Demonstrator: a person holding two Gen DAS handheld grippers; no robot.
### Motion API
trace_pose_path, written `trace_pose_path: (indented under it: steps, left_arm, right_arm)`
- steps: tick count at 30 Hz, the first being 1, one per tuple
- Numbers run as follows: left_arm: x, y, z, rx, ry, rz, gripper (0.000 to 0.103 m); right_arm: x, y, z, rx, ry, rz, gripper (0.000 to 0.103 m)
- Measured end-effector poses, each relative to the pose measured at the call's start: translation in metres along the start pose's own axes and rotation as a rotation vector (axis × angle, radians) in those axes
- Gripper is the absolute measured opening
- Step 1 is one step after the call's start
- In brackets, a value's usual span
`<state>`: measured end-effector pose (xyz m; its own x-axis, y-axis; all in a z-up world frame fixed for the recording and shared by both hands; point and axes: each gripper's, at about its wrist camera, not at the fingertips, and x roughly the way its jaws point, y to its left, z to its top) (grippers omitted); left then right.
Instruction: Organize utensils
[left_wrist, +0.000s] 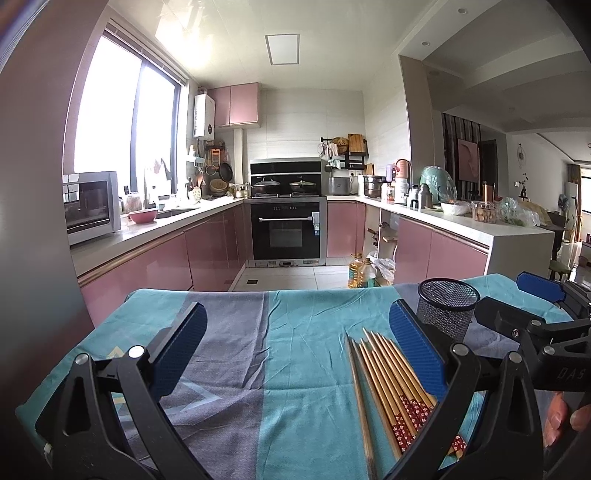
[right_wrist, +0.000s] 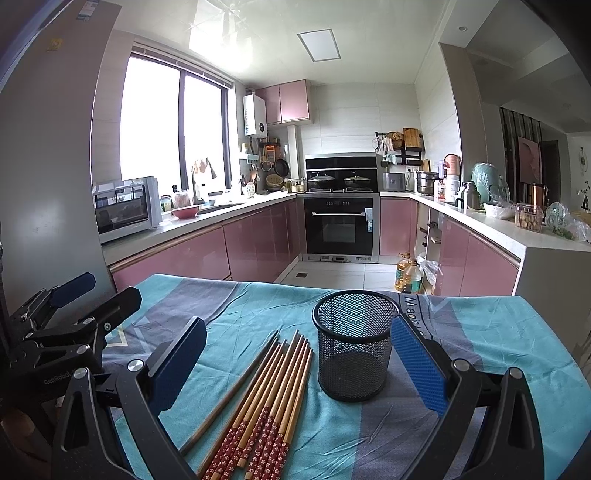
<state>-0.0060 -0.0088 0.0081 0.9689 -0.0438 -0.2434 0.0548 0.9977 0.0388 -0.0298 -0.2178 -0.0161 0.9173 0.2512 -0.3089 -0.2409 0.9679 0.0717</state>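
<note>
Several wooden chopsticks (right_wrist: 266, 398) with red flowered ends lie side by side on a teal and grey cloth; they also show in the left wrist view (left_wrist: 388, 384). A black mesh cup (right_wrist: 354, 343) stands upright and empty just right of them, and in the left wrist view (left_wrist: 447, 310) it stands behind my right finger. My left gripper (left_wrist: 295, 350) is open and empty, low over the cloth left of the chopsticks. My right gripper (right_wrist: 299, 362) is open and empty, with chopsticks and cup between its fingers.
The cloth-covered table (right_wrist: 498, 332) ends ahead at a tiled floor. Oil bottles (right_wrist: 406, 273) stand on the floor beyond. Pink kitchen cabinets (right_wrist: 192, 254), an oven (right_wrist: 340, 225) and cluttered counters (right_wrist: 517, 221) ring the room. The right gripper's body (left_wrist: 546, 325) shows at the right edge.
</note>
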Motion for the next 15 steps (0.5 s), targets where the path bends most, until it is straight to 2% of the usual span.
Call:
trace_pose_path:
  steps: [7, 10, 15]
  left_arm:
    - [0.022, 0.000, -0.007, 0.025, 0.101, -0.035, 0.097]
    - [0.037, -0.003, -0.014, 0.052, 0.170, -0.051, 0.097]
    - [0.068, -0.011, -0.032, 0.102, 0.319, -0.114, 0.086]
  right_arm:
    - [0.020, -0.010, -0.009, 0.006, 0.109, 0.021, 0.097]
    - [0.032, -0.011, -0.017, 0.007, 0.172, 0.012, 0.091]
    - [0.054, -0.011, -0.035, -0.010, 0.300, 0.019, 0.075]
